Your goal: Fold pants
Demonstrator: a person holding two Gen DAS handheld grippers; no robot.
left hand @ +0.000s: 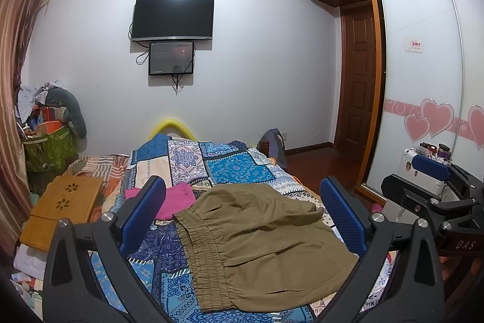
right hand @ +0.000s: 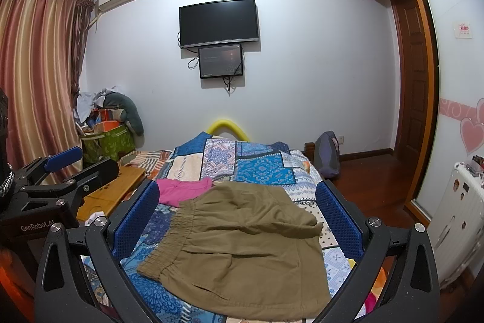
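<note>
The pants lie flat on the quilt, straight ahead of and below both grippers, waistband to our left. We hold the left gripper and right gripper spread, empty — the left nearer the waistband.
</note>
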